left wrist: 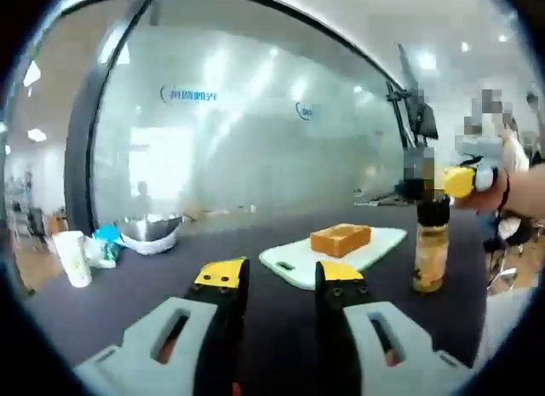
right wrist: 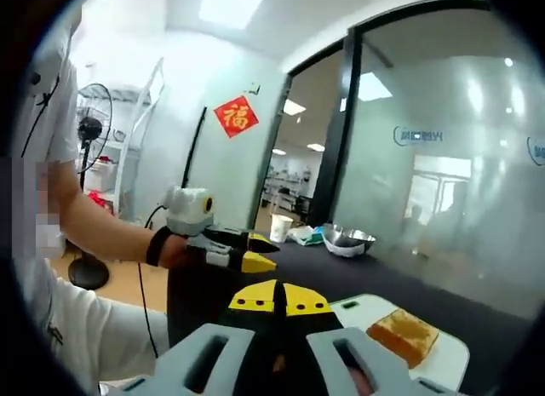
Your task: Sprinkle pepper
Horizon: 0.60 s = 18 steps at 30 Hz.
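Pepper bottle [left wrist: 431, 253] stands capped on the desk [left wrist: 128, 285], my right fingers [left wrist: 454, 182] closed around its top, beside the toast [left wrist: 341, 238] on its board [left wrist: 358, 253]. My left fingers [left wrist: 281, 281] hover apart, empty; no sprinkling has begun.

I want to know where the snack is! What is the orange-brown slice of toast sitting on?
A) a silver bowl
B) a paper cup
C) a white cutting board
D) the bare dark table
C: the toast lies flat on the white cutting board, which rests on the dark table; the silver bowl stands apart, farther back.
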Each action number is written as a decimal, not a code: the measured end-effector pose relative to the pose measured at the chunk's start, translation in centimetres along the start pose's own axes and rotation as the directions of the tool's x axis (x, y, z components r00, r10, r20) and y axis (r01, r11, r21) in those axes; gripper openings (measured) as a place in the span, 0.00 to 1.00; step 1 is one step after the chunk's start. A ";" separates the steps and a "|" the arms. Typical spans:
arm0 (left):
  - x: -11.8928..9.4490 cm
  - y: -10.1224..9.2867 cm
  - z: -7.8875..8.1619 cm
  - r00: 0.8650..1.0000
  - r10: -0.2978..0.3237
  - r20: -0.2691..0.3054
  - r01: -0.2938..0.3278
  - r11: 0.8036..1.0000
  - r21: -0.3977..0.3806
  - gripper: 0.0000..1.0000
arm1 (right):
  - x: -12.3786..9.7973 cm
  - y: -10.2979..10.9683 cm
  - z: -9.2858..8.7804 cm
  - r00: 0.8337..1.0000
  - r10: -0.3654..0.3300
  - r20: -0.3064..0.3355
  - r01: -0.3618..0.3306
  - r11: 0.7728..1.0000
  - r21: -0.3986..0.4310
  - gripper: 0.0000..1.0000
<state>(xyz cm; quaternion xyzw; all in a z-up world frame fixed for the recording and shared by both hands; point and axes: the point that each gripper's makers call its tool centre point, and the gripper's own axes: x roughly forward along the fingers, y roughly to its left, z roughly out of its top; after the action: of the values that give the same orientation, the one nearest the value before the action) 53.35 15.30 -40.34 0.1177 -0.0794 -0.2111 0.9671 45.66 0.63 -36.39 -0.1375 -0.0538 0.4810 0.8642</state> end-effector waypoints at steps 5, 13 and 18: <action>-0.3 -2.2 -1.4 0.992 -0.109 -0.056 0.110 0.994 0.019 0.24 | -1.7 -0.9 2.4 0.990 -0.076 0.118 0.071 0.996 0.045 0.00; -1.2 -0.4 -0.1 0.989 -0.131 0.068 0.141 0.971 -0.195 0.25 | -11.7 -12.2 -1.3 0.810 -0.579 0.095 0.575 0.815 0.064 0.03; -1.5 -0.1 -0.2 0.993 -0.100 0.056 0.110 0.970 -0.215 0.24 | -16.7 -16.1 -3.0 0.712 -0.700 0.054 0.694 0.714 0.089 0.10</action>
<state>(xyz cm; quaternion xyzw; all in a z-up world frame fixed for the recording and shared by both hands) 52.01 15.86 -40.74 0.0105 -0.0710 -0.2719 0.9597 50.62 -22.08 -33.93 -0.0599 -0.1227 0.1265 0.9825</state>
